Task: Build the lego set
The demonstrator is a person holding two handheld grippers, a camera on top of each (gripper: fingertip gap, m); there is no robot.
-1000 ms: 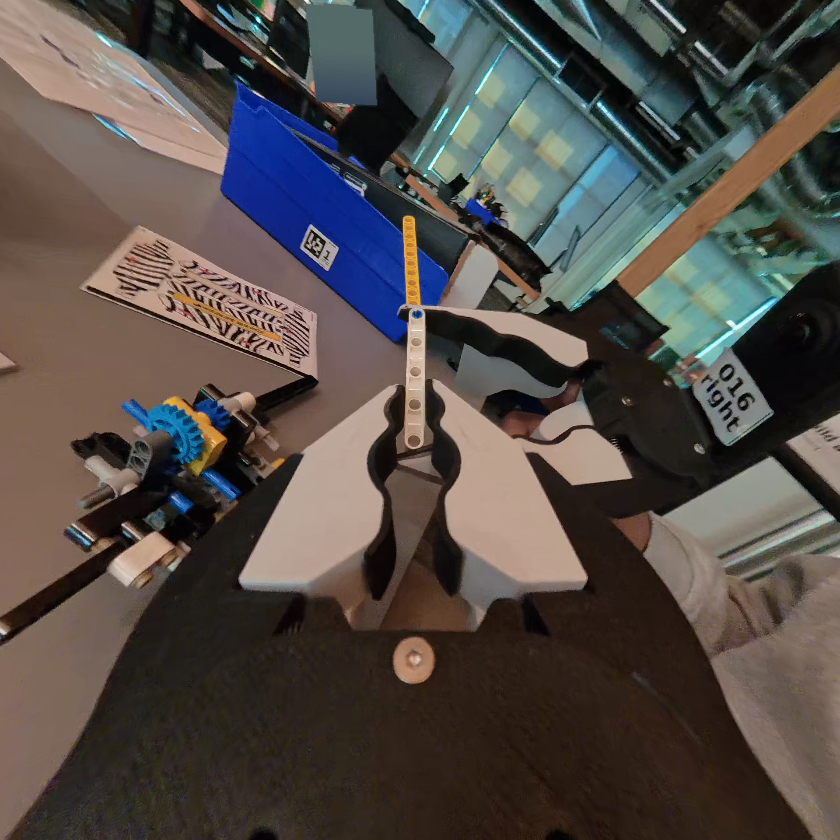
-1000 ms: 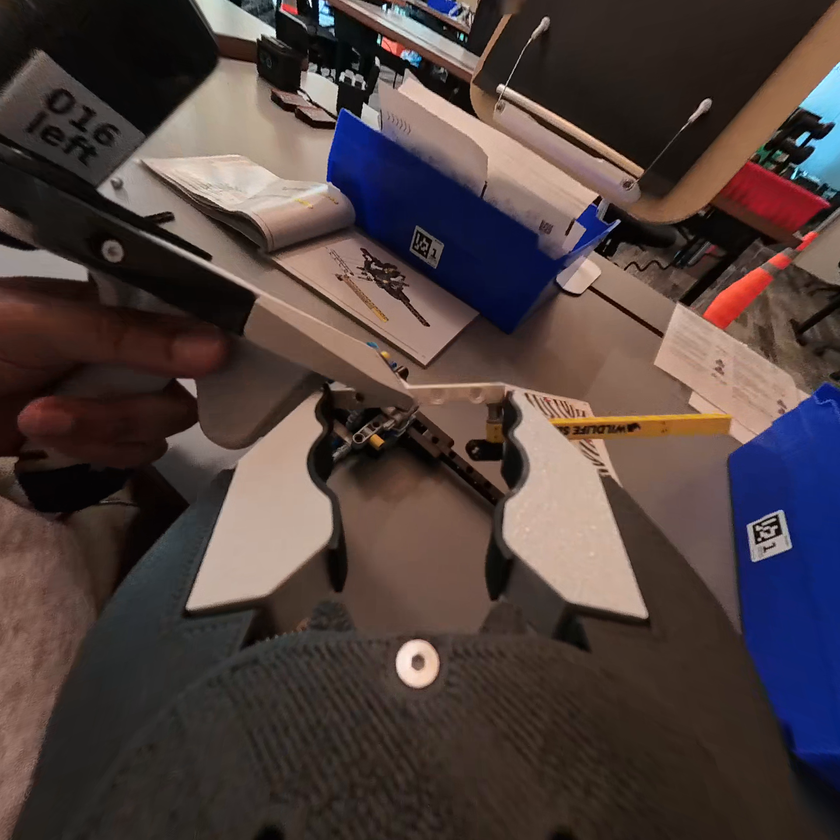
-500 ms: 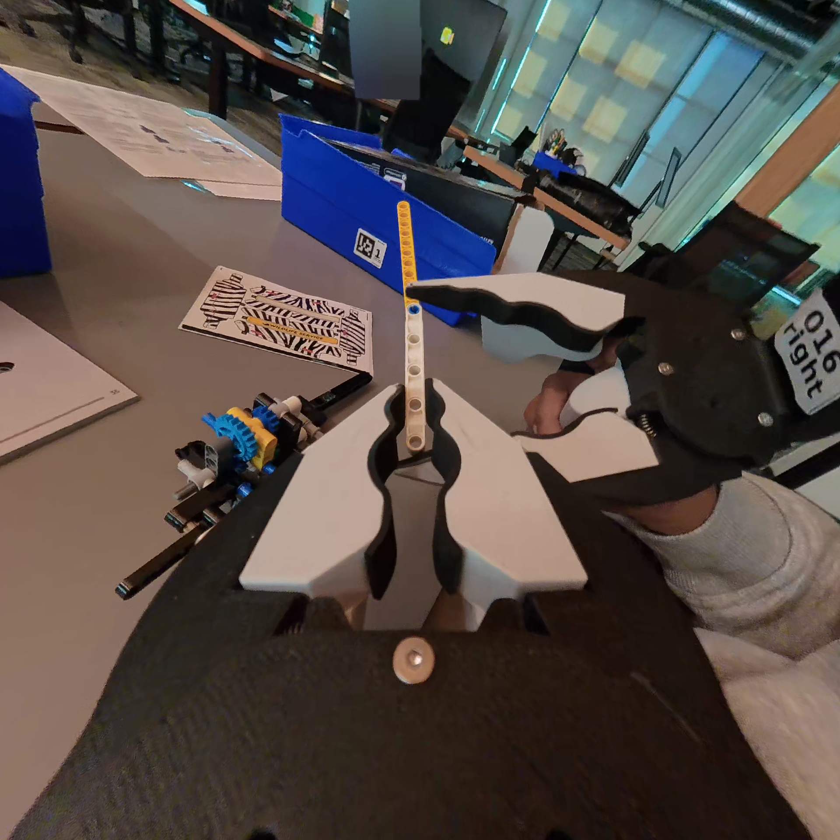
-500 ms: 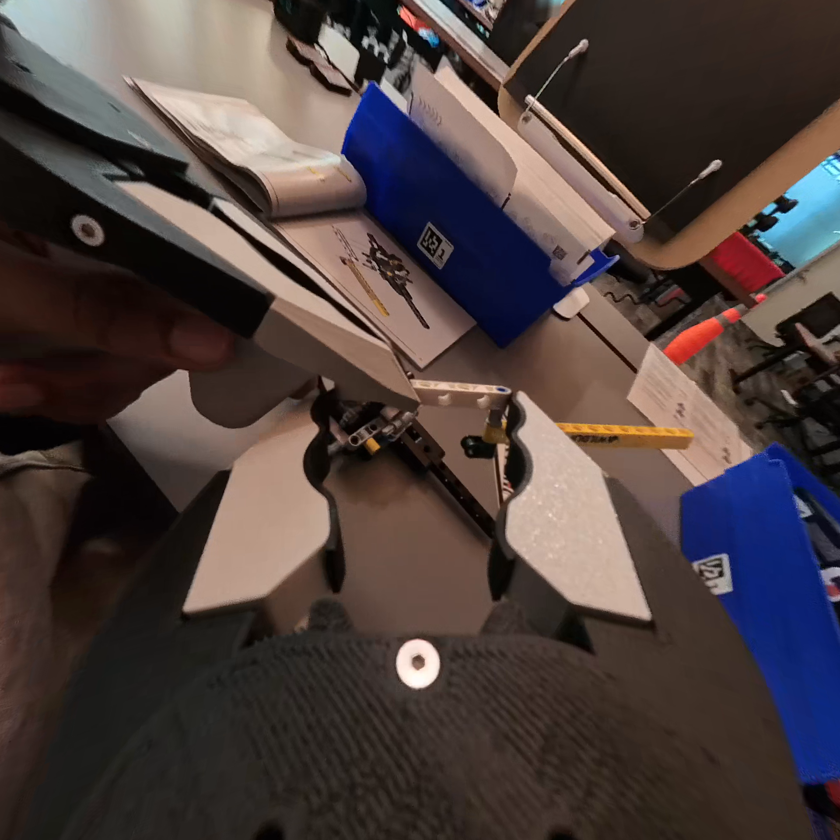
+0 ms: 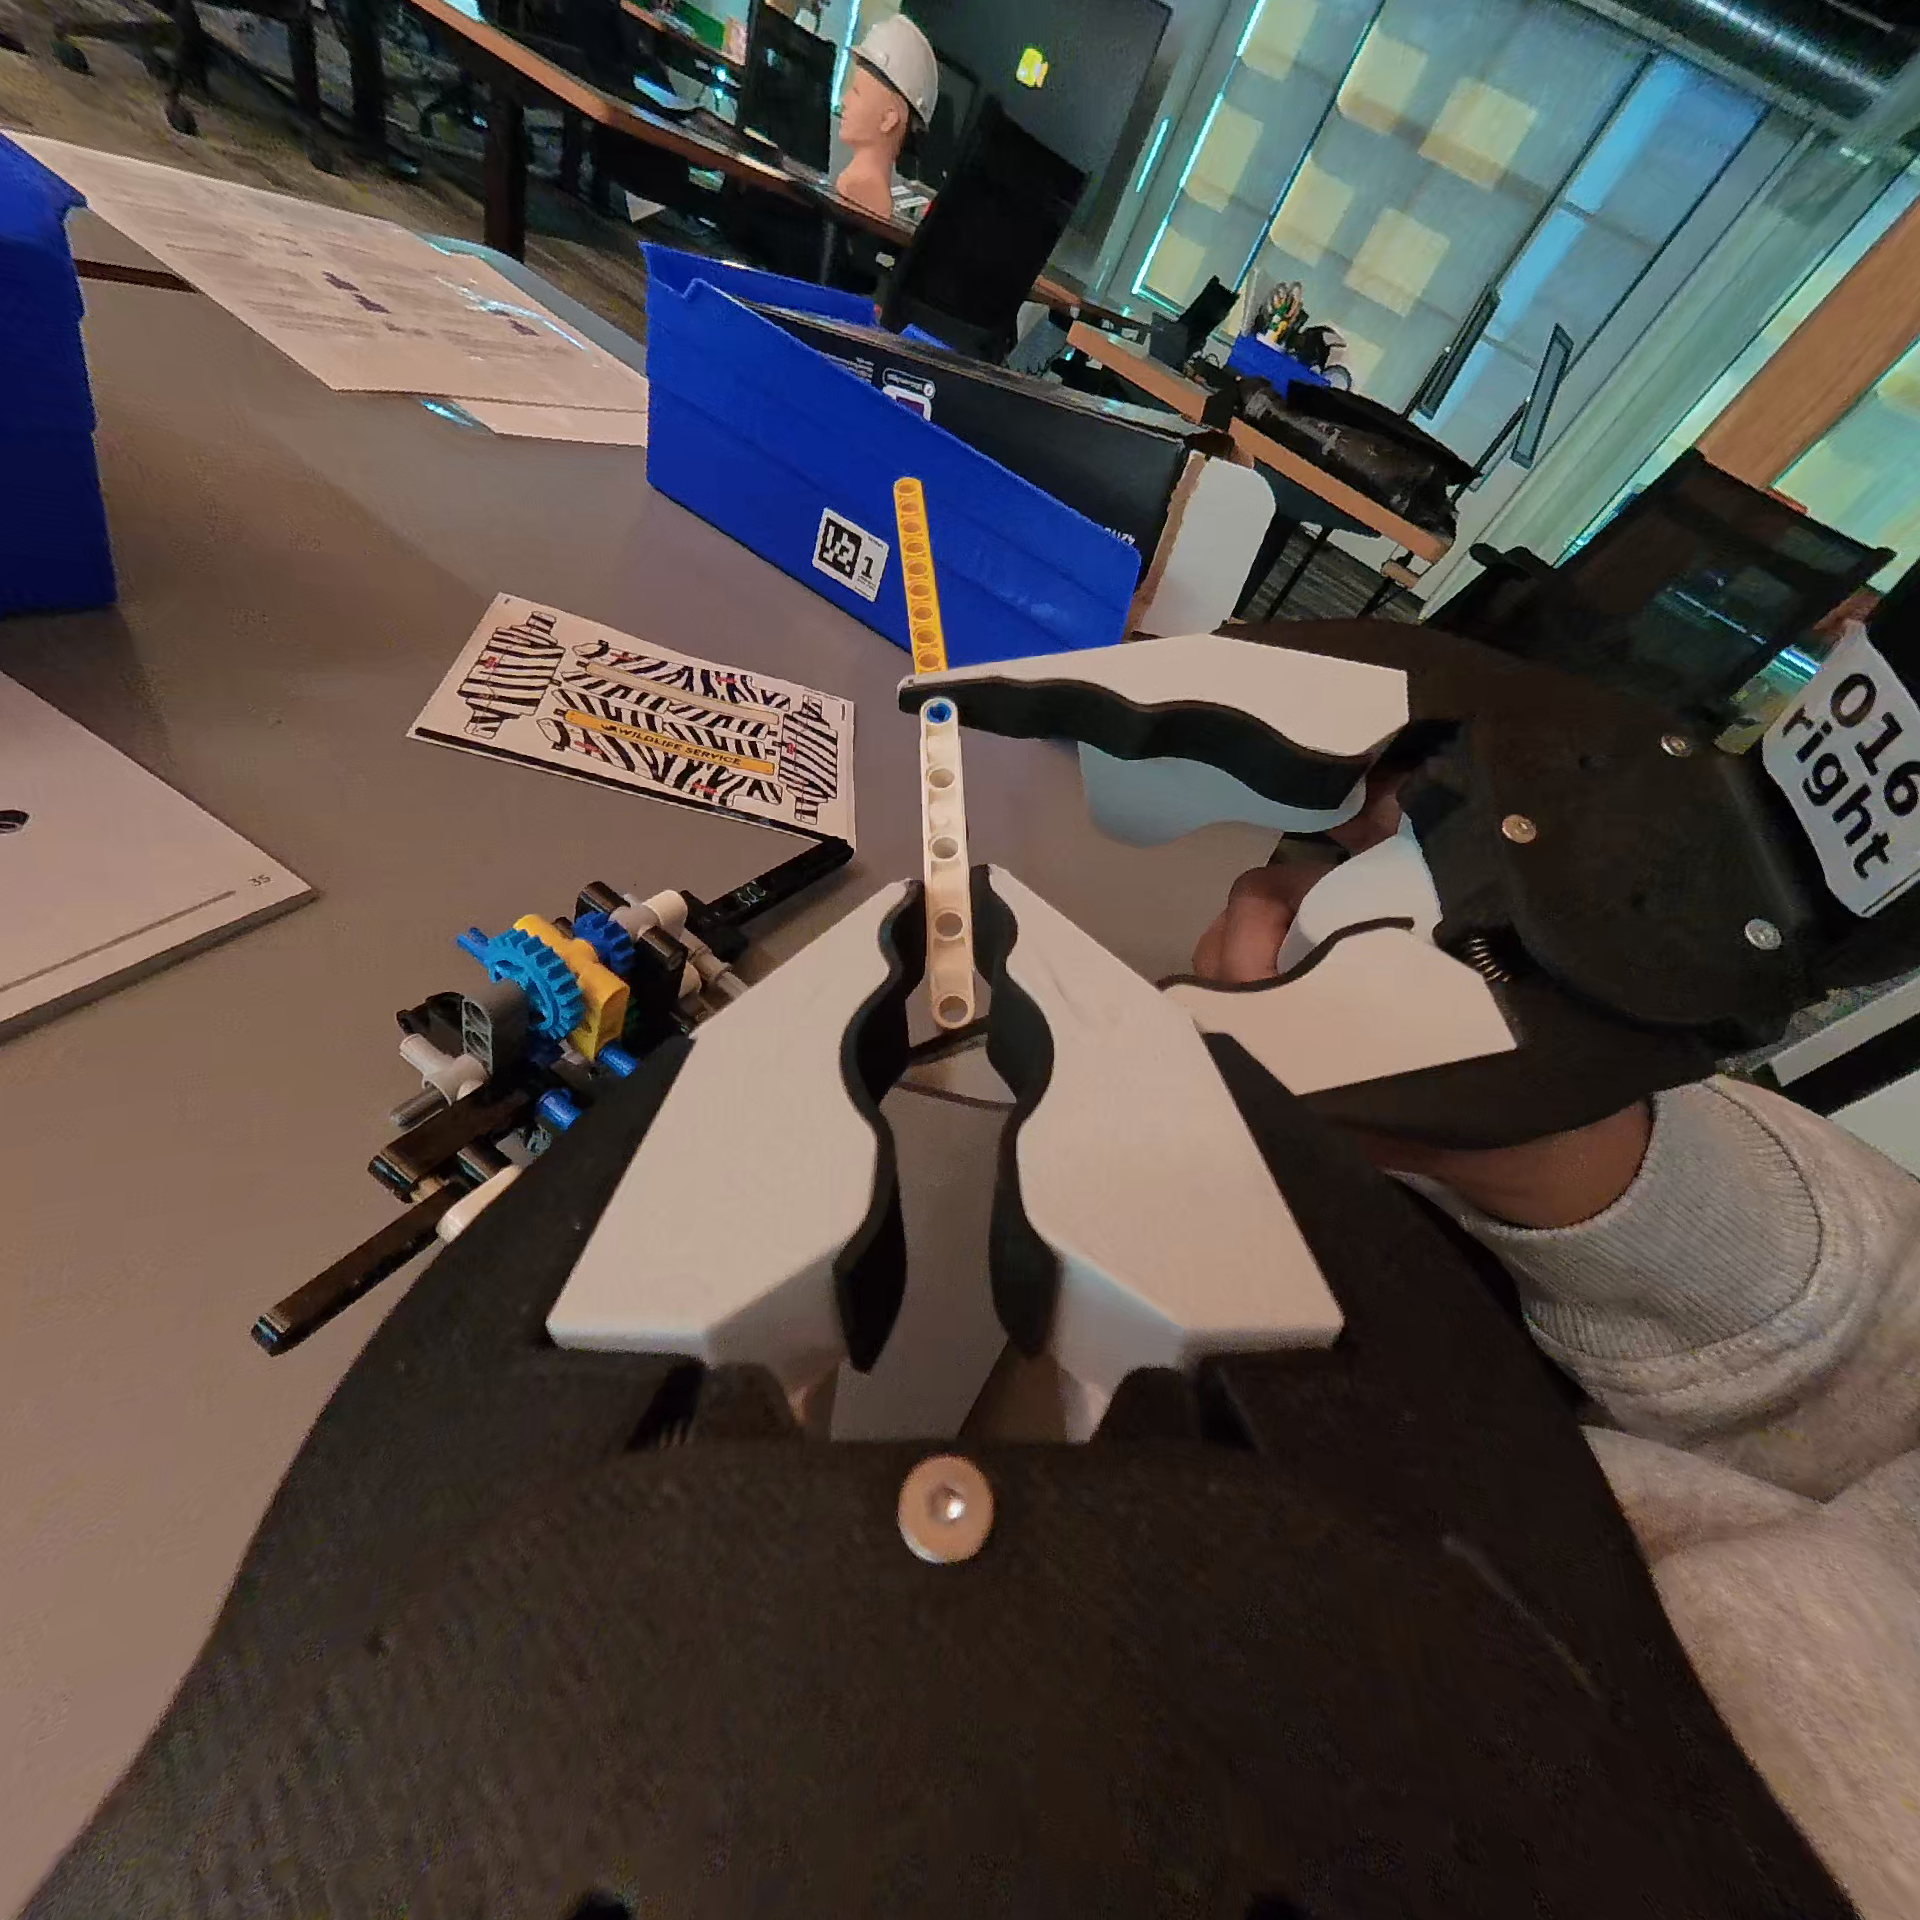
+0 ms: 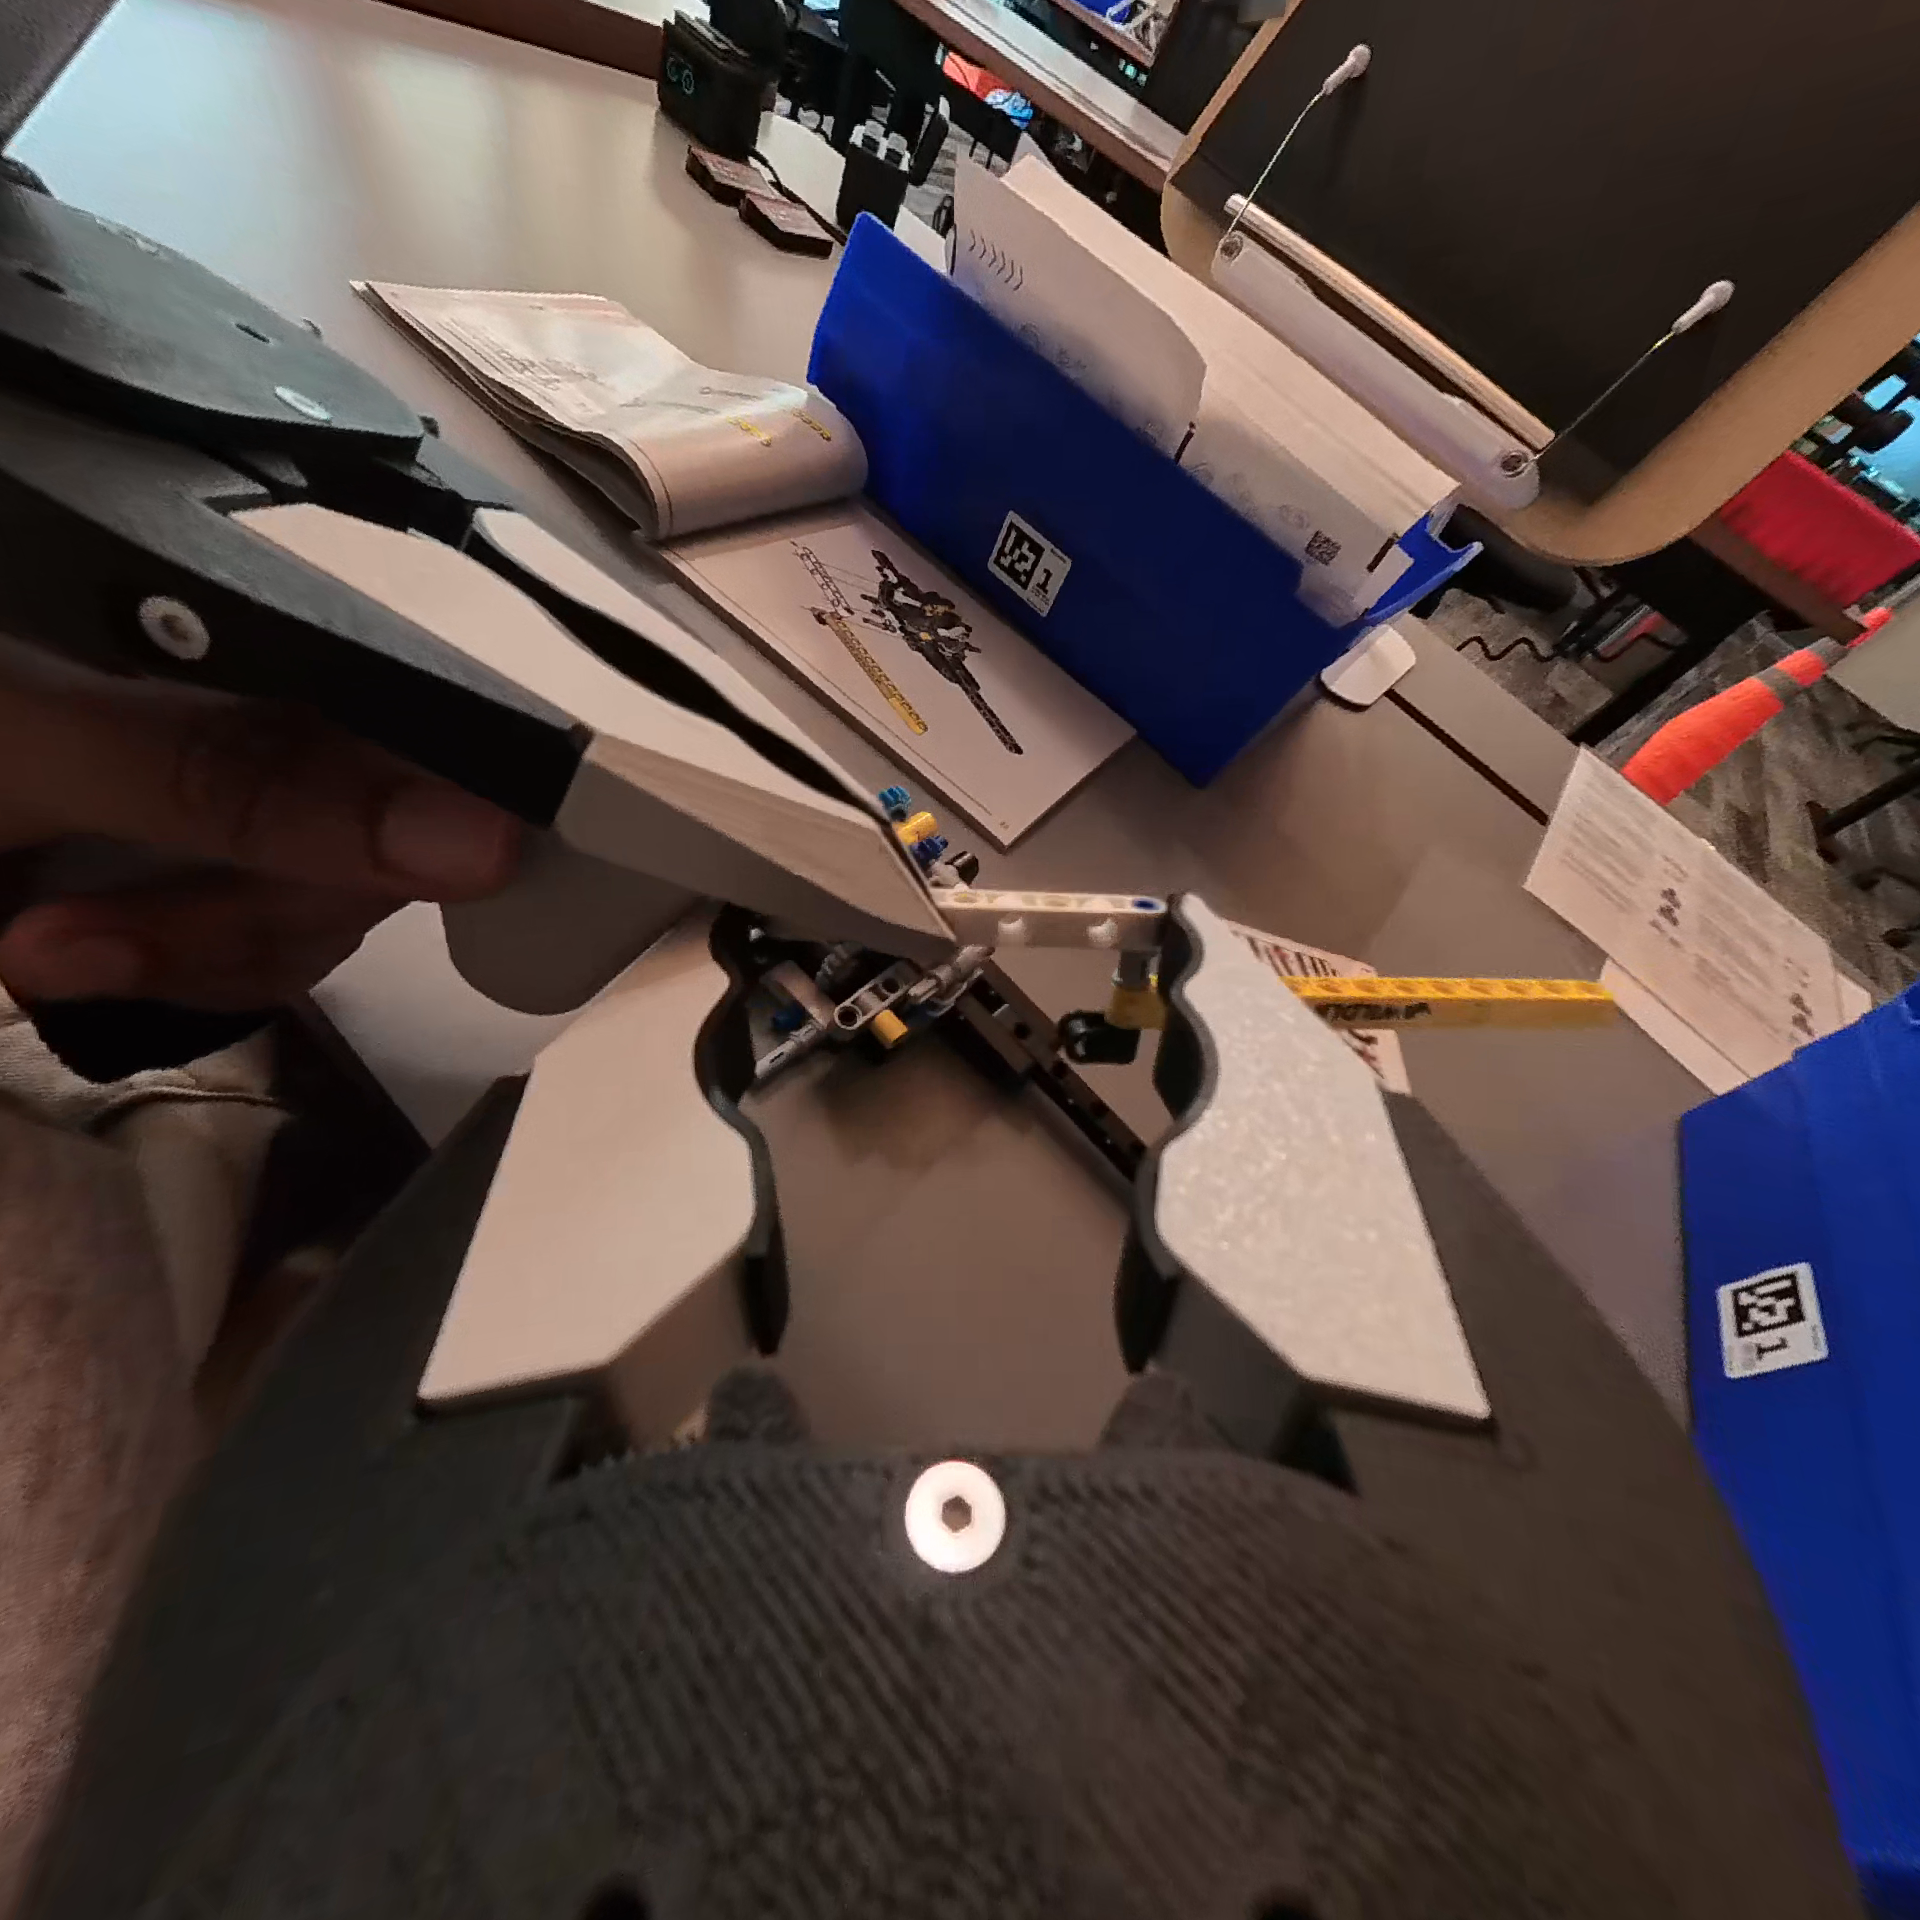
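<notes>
Behind the left tool [image 5: 948,914], only there: striped sticker sheet [image 5: 644,717].

Left claw [image 5: 948,940] clamped; right claw [image 6: 951,1023] spread wide, crossing ahead.

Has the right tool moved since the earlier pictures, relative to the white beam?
Yes, slightly. In the left wrist view, the right tool has its upper fingertip right at the blue pin end of the white beam; a second ago its tip sat just right of the beam.
</notes>
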